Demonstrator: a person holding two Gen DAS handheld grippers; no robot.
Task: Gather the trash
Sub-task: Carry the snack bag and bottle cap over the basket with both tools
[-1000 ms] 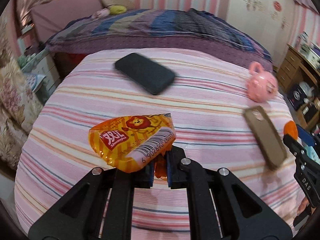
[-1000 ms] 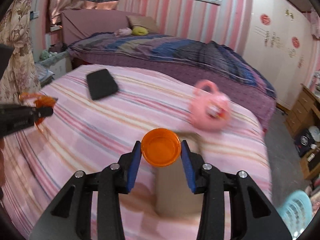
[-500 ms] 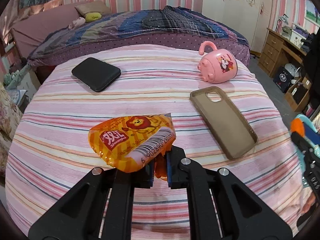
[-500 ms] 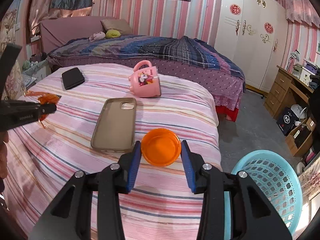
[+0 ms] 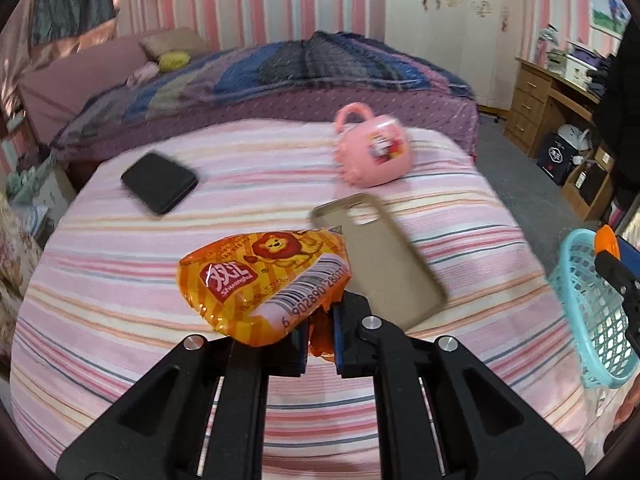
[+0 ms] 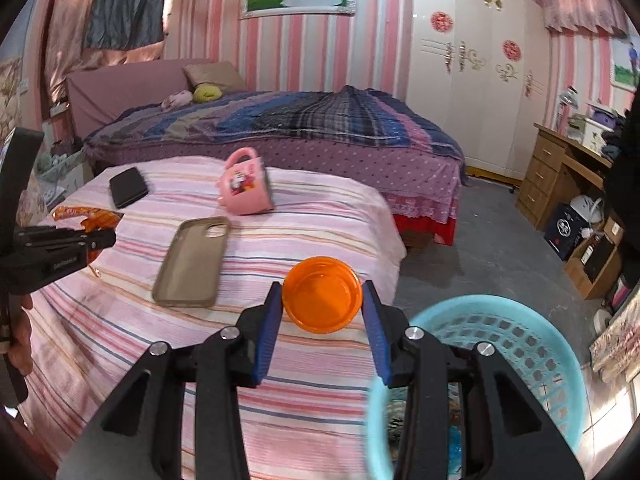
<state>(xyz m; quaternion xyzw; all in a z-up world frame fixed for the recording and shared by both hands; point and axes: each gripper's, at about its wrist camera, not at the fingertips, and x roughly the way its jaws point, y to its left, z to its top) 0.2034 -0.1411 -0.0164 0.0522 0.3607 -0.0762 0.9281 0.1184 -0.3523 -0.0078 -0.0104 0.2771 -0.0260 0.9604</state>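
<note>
snack wrapper (image 5: 264, 280) reads "shuanghui", barcode digits "6 902890 280".

I see a bed (image 6: 312, 220) covered with a pink striped sheet. Three items lie directly on it. A black phone (image 5: 159, 182) rests flat toward the far left corner. A pink mug (image 5: 374, 151) lies tipped on its side near the far edge, its handle pointing up. A tan phone case (image 5: 384, 256) lies flat with its inside facing up, just in front of the mug and well apart from the phone.
</note>
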